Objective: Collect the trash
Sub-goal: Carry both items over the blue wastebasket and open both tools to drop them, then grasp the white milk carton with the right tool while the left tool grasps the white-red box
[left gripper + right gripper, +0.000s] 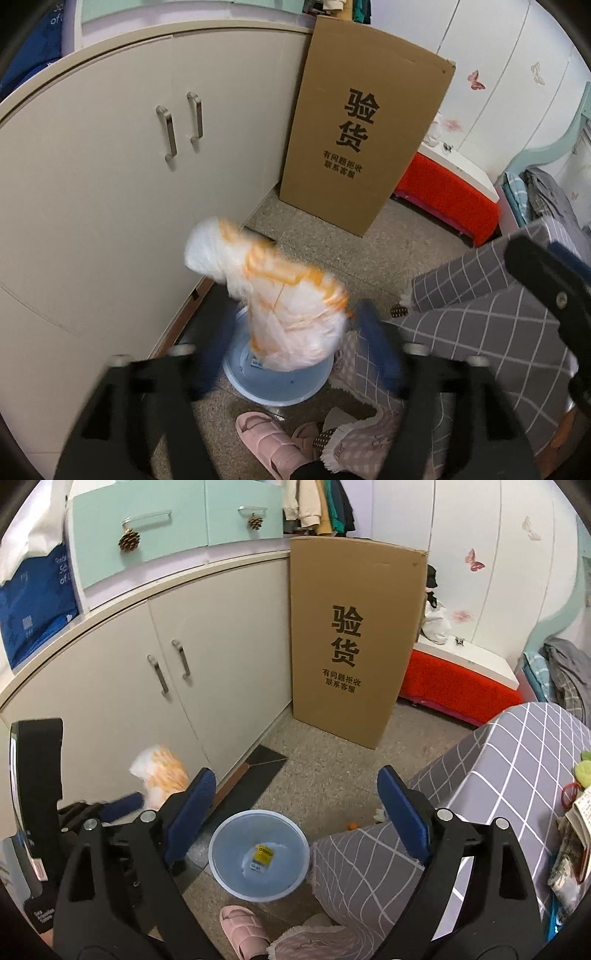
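A white and orange plastic bag [288, 295], blurred, hangs between the wide-apart fingers of my left gripper [295, 321]. The blue pads do not press on it. Its lower end is over the round blue bin [273, 391] on the floor. In the right wrist view the same bag [159, 771] shows at the left by the cabinet, beyond a finger of the left gripper [122, 806]. My right gripper [295, 775] stands open and empty above the bin [229, 867], which has a yellow-labelled scrap [263, 853] at its bottom.
A cream cabinet [207, 657] runs along the left. A tall cardboard box [354, 642] leans at its end, with a red stool [454, 690] behind. A grey checked cover [517, 768] is close on the right. A foot in a pink slipper [243, 930] stands just before the bin.
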Available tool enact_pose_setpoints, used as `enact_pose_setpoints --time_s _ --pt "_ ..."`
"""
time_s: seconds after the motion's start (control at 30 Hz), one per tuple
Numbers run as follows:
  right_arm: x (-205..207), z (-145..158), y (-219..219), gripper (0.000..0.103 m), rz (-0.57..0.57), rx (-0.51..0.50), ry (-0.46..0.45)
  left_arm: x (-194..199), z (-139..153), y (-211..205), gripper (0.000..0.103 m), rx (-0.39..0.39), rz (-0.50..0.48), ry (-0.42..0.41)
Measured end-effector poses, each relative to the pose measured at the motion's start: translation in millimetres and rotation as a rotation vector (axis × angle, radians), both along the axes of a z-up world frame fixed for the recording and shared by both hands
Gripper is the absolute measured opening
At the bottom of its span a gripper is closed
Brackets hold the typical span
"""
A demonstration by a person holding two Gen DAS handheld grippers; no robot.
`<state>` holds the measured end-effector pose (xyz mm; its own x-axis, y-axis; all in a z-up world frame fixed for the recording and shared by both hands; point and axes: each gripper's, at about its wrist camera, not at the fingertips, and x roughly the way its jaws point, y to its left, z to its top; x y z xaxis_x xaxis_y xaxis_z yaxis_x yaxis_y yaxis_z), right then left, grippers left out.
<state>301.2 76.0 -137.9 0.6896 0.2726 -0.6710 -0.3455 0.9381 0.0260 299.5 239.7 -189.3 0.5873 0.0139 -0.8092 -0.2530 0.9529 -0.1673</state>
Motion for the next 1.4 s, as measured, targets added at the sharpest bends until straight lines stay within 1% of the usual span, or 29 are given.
enact_pose_setpoints --time_s 0.13,0.27,0.43,0.57,0.7,0.87,0.97,1.17,1.23,1.4 --pt "-1.0 2.5 -5.3 0.088 -0.013 0.011 0.001 -1.4 1.3 3.8 0.081 -0.012 0.041 0.022" --pt "-8.8 9.4 -9.5 0.088 -0.005 0.032 0.01 -14.2 14.5 1.0 0.081 -0.007 0.05 -0.002" --pt "-29.6 28.8 -26.5 0.088 0.0 0.077 -0.002 -34.5 46.1 -14.2 0.081 0.029 0.035 -0.055" --pt "-51.0 56.0 -55.5 0.088 -0.024 0.109 -0.043 -54.9 77.6 -38.2 0.081 0.06 0.009 -0.12" --pt "-68.0 74.5 -92.8 0.088 -0.071 0.135 -0.074 -73.0 105.8 -72.3 0.081 0.07 -0.053 -0.177" --pt "-93.7 91.9 -156.7 0.088 -0.156 0.173 -0.107 -85.6 126.6 -127.6 0.081 0.1 -0.15 -0.213" --pt "-106.3 97.7 -195.3 0.088 -0.215 0.189 -0.128 -89.4 134.4 -168.3 0.081 0.116 -0.233 -0.221" --pt "-117.9 98.0 -269.3 0.088 -0.353 0.216 -0.143 -87.5 142.1 -244.1 0.081 0.167 -0.407 -0.246" --pt "-118.5 95.3 -292.9 0.089 -0.4 0.23 -0.14 -80.3 138.5 -265.9 0.081 0.176 -0.476 -0.227" --pt "-120.6 88.8 -332.1 0.089 -0.474 0.266 -0.138 -60.2 124.8 -303.7 0.081 0.207 -0.551 -0.182"
